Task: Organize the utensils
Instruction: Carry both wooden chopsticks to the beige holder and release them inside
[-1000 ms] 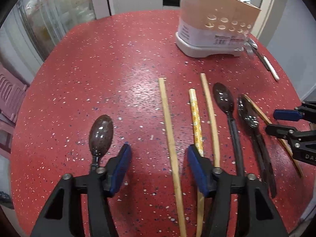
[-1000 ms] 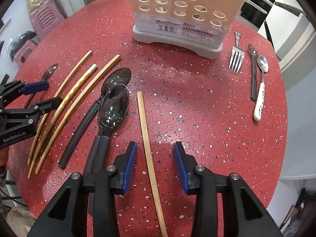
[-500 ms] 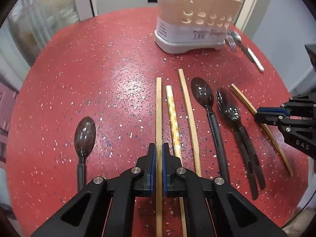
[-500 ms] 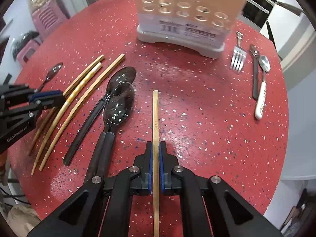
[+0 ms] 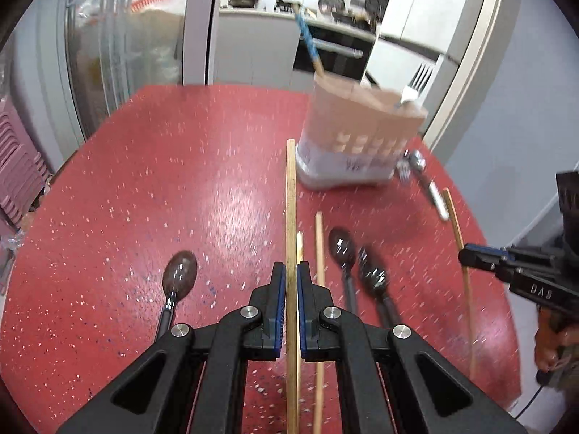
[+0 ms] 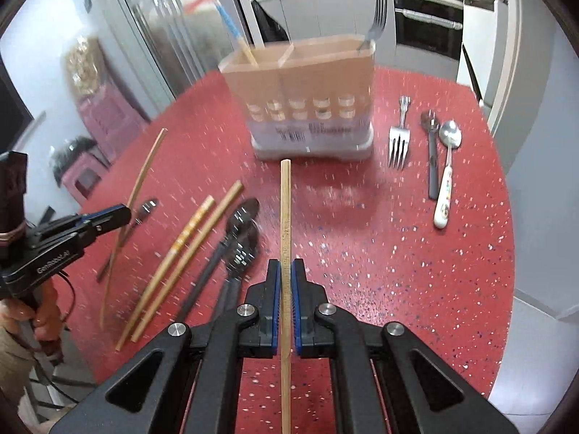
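- While both grippers point down over the red speckled table (image 5: 152, 188), each one is clamped on a single wooden chopstick.
- The left gripper (image 5: 288, 282) has its blue pads pressed narrow against a pale chopstick (image 5: 290, 195), which runs straight out ahead between the fingers toward the utensil holder (image 5: 362, 133).
- The right gripper (image 6: 286, 278) is closed the same way on another chopstick (image 6: 285, 209), whose far tip ends just short of the holder's grey base.
- In the left wrist view the right gripper shows at the right edge, with its chopstick slanting across its tip.
- In the right wrist view the left gripper shows at the left edge, with its chopstick slanting upward and a hand (image 6: 39, 318) on the handle below.
- The utensil holder stands upright at the far side of the table, a tan box with rows of holes; a blue-handled chopstick (image 6: 231, 32) leans out of its left compartment and a fork (image 6: 376, 14) out of its right.
- Two more chopsticks (image 6: 188, 249) lie side by side on the table, left of the right gripper.
- Black spoons (image 6: 239, 231) lie beside them, overlapping.
- A small dark spoon (image 5: 180, 275) lies alone, left of the left gripper.
- Right of the holder lie a metal fork (image 6: 398, 141), a dark-handled utensil (image 6: 431, 159) and a white-handled spoon (image 6: 447, 177), close together.
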`<state>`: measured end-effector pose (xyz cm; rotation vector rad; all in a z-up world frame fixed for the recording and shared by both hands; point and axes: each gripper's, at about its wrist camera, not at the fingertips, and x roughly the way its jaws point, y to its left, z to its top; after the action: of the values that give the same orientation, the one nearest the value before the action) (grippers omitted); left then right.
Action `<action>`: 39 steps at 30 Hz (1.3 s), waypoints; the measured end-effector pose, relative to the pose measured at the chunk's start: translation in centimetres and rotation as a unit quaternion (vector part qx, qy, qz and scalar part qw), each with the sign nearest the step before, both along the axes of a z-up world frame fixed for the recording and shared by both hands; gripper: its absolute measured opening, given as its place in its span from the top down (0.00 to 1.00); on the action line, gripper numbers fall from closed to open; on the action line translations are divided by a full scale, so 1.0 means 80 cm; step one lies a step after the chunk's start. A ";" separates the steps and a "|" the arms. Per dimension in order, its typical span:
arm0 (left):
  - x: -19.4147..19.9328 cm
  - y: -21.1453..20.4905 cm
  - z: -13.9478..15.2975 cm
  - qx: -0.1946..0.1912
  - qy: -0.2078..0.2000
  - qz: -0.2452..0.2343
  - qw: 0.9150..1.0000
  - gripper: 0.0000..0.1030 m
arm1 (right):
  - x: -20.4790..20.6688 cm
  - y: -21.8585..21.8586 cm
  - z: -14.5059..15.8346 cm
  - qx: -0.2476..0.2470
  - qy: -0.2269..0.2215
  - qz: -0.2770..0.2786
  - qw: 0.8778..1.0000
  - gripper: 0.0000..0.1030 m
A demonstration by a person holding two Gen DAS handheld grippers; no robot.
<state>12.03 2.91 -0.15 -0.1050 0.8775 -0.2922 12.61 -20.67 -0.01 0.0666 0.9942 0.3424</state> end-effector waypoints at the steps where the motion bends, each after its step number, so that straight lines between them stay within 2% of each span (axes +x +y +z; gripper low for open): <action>1: -0.001 0.002 0.007 -0.005 -0.007 0.002 1.000 0.70 | -0.006 -0.002 0.009 0.003 -0.007 -0.002 1.000 0.94; 6: -0.006 0.003 0.043 -0.027 -0.039 0.009 0.999 0.70 | -0.007 -0.001 0.041 0.025 -0.041 -0.010 0.999 0.94; 11: 0.010 -0.005 0.085 -0.046 -0.079 0.014 0.996 0.70 | 0.000 -0.007 0.084 0.041 -0.084 -0.025 0.995 0.94; 22: 0.086 -0.022 0.157 -0.097 -0.149 0.042 0.983 0.70 | 0.053 -0.028 0.184 0.057 -0.166 -0.053 0.983 0.94; 28: 0.129 -0.035 0.182 -0.101 -0.187 0.057 0.976 0.70 | 0.086 -0.032 0.238 0.049 -0.201 -0.054 0.977 0.94; 33: 0.167 -0.045 0.186 -0.124 -0.203 0.068 0.969 0.70 | 0.120 -0.036 0.248 0.049 -0.205 -0.061 0.976 0.94; 39: 0.206 -0.063 0.175 -0.119 -0.236 0.082 0.961 0.70 | 0.152 -0.036 0.233 0.038 -0.205 -0.063 0.976 0.94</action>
<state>28.51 -2.10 13.81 -0.3169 0.3528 -0.2525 24.74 -23.52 18.62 0.1237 0.5648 0.2635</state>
